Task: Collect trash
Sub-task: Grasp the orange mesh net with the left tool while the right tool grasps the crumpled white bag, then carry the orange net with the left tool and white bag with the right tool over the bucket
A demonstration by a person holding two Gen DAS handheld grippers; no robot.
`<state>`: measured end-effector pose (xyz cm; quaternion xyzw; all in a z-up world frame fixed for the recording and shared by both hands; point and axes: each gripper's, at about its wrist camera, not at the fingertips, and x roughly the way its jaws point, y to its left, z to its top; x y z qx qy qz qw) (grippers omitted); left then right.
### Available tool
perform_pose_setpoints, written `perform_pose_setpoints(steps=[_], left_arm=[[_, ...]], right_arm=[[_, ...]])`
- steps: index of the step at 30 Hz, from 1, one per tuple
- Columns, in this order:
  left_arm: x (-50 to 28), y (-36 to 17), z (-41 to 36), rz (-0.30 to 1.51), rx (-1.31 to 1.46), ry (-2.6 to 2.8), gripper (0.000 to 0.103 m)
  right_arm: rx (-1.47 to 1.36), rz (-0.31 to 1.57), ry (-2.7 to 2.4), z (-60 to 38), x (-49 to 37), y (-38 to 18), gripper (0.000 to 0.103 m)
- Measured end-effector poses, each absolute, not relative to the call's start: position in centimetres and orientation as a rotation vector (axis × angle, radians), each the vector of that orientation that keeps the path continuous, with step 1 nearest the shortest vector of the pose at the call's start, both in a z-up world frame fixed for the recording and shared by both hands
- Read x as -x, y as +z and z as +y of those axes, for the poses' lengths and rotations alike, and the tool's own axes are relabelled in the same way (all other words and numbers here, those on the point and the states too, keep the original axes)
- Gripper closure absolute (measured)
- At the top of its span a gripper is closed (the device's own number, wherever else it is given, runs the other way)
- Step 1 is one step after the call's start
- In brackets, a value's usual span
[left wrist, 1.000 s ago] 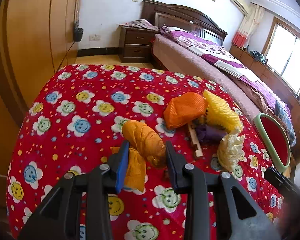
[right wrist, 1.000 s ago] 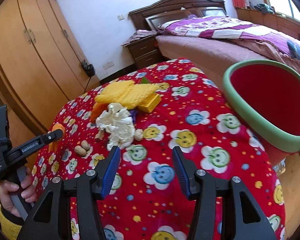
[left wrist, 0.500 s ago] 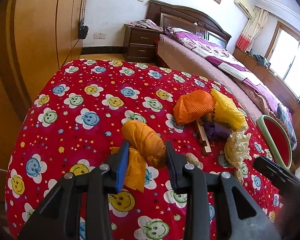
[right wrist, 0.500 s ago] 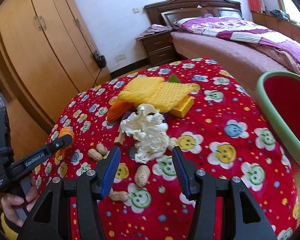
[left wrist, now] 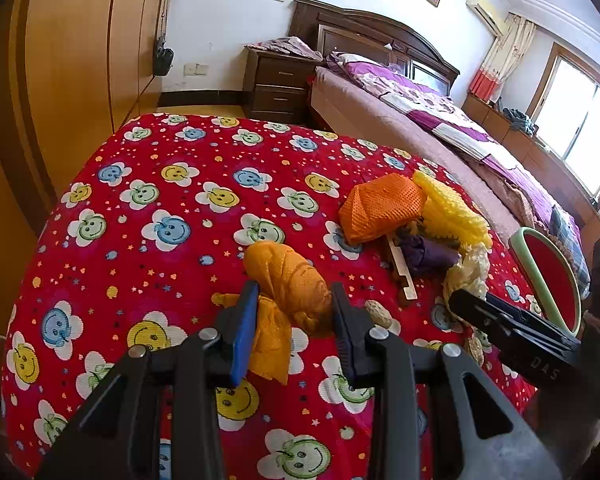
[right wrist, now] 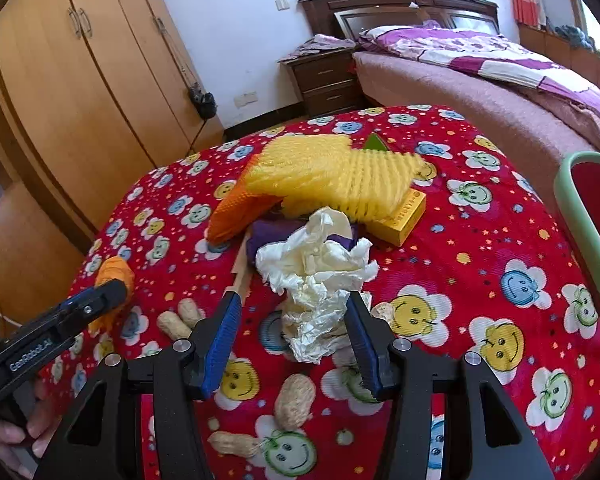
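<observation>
Gripping orange wad (left wrist: 290, 280), left tongs (left wrist: 294, 312); right tongs (right wrist: 294, 326) unclenched astride white wrapper (right wrist: 316, 280).

Foam nets (right wrist: 332, 176) behind crumpled paper (right wrist: 320, 276) on table (right wrist: 500, 240); peanuts (right wrist: 180, 318) left, bin (right wrist: 580, 216) right.

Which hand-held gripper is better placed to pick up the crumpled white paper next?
The right hand-held gripper: its open jaws already bracket the crumpled white paper. The left hand-held gripper is shut on the orange wad.
</observation>
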<state>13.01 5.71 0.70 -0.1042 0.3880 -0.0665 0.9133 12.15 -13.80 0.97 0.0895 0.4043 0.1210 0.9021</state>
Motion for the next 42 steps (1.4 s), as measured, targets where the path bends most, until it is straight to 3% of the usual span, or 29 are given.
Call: perform_pose_setpoints(steps=[18,42], left_arm=[[-11.8,1.3,4.6,0.789,0.219,-0.151,0.068],[-8.2,5.5,0.7,0.722,0.192,-0.245,0.068]], right_arm=[[-0.194,0.853,0.198,-15.1,-12.2,0.5,0.076],[-0.286,0.655,0.246,-19.4,-4.0,6.4,0.078]])
